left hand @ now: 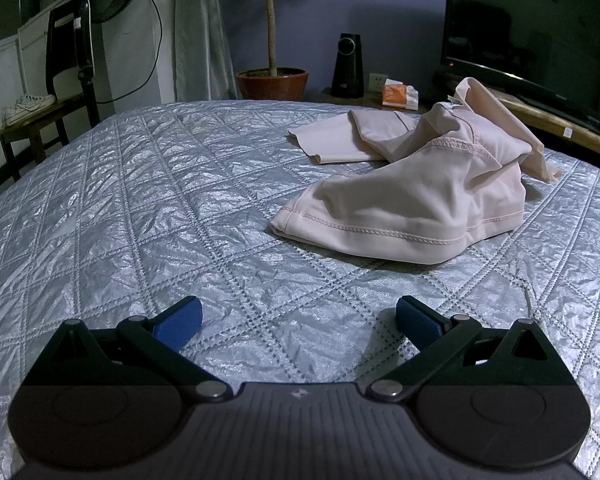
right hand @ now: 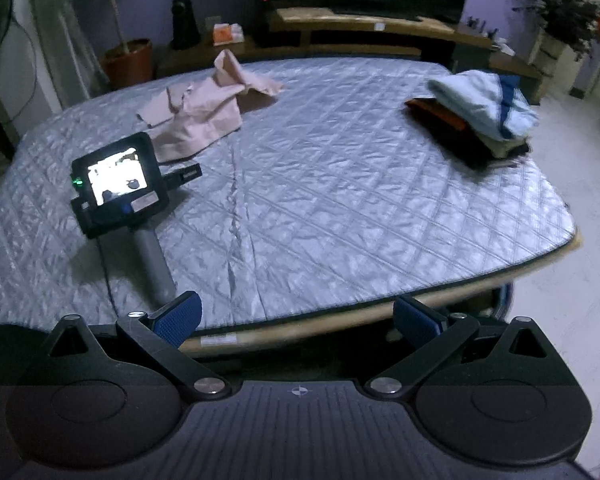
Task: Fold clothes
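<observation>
A crumpled pale pink garment [left hand: 416, 184] lies on the silver quilted bed [left hand: 160, 208], ahead and to the right of my left gripper [left hand: 298, 322], which is open and empty, low over the cover. From the right wrist view the same pink garment [right hand: 204, 116] sits at the far left of the bed [right hand: 340, 184]. My right gripper [right hand: 298, 320] is open and empty, held off the bed's near edge. The left gripper's body with its lit screen [right hand: 118, 184] rests on the cover just short of the garment.
A stack of folded clothes [right hand: 480, 116], light blue on top, sits at the bed's far right corner. Beyond the bed stand a TV [left hand: 532, 28] on a wooden bench, a potted plant [left hand: 272, 80], a speaker [left hand: 347, 66], a fan [left hand: 88, 16] and a stool with shoes [left hand: 28, 106].
</observation>
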